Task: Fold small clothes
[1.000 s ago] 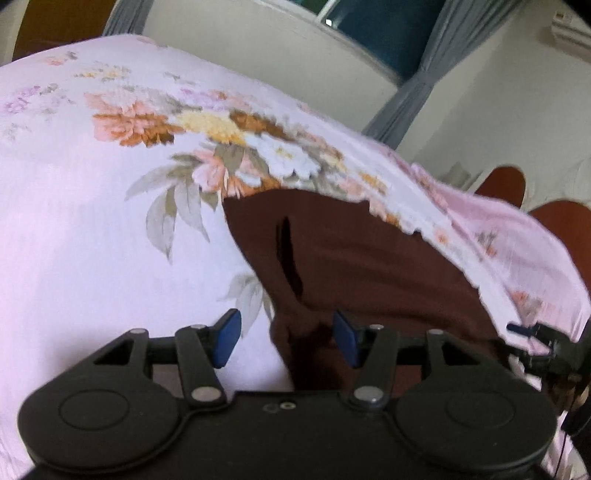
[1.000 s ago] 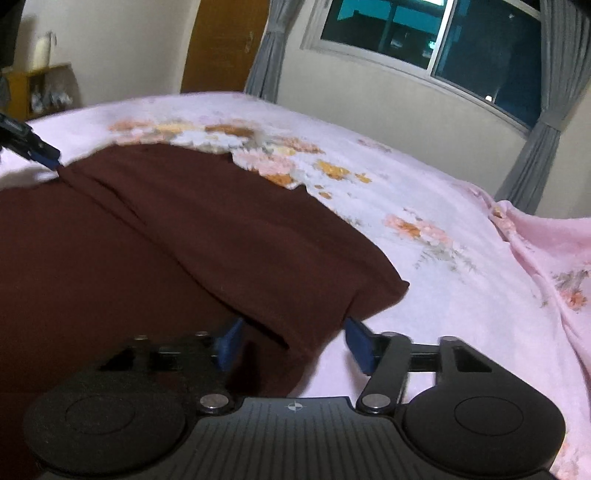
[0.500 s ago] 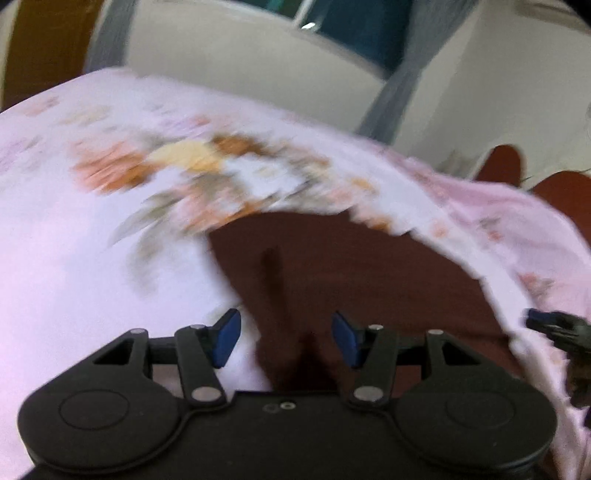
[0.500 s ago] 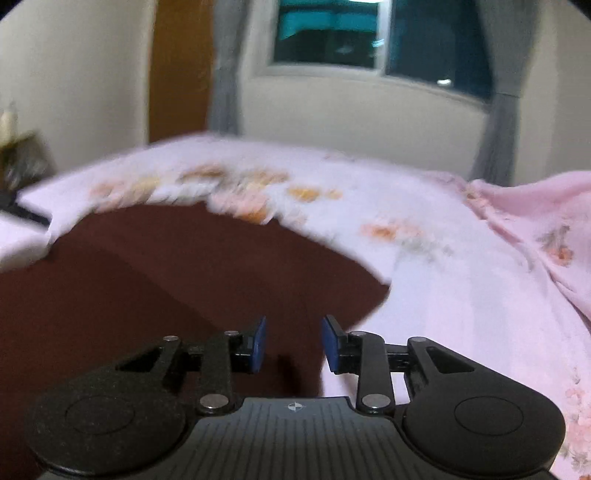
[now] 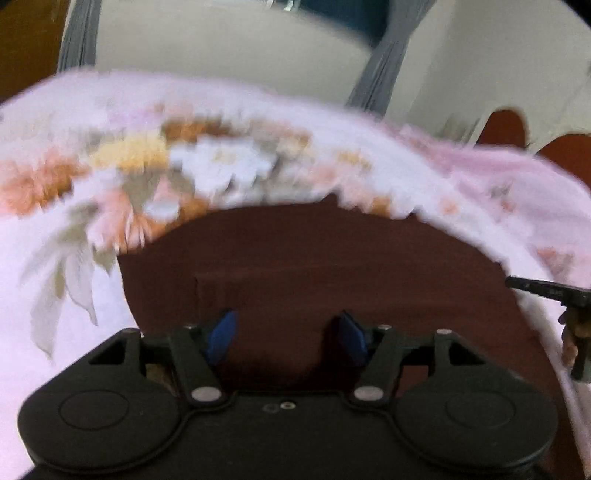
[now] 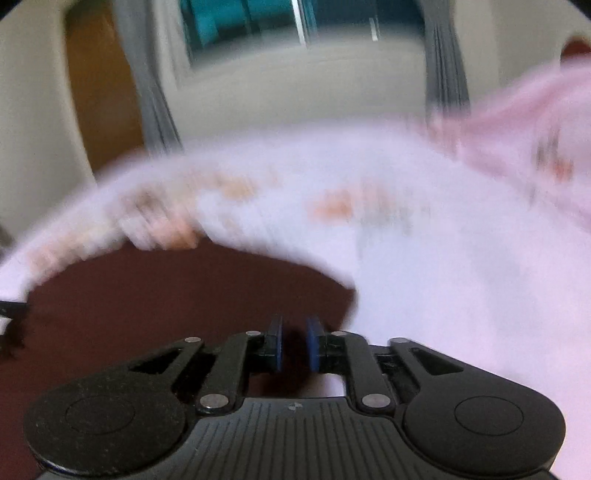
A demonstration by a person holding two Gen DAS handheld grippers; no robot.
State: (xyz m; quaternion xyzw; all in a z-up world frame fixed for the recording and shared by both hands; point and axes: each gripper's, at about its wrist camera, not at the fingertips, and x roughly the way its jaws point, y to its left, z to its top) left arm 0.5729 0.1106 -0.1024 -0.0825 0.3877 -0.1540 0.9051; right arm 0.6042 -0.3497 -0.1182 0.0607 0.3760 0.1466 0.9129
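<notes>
Bed (image 5: 55,350): covered by pink floral sheet
Garment: maroon cloth (image 5: 314,258) laid flat
Left tongs (image 5: 286,338): spread over cloth, just opened wider
Right tongs (image 6: 294,349): just closing, cloth edge pinched

A pale pink floral bedsheet (image 5: 55,258) covers the bed. Behind stand cream walls (image 5: 229,48), grey curtains (image 6: 443,74) and a dark window (image 6: 251,22).

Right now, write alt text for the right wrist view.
The right claw, pads nearly together after closing, has dark maroon cloth between them at the garment's edge. Beyond lies a blurred pink floral bedsheet, then a window with grey curtains.
</notes>
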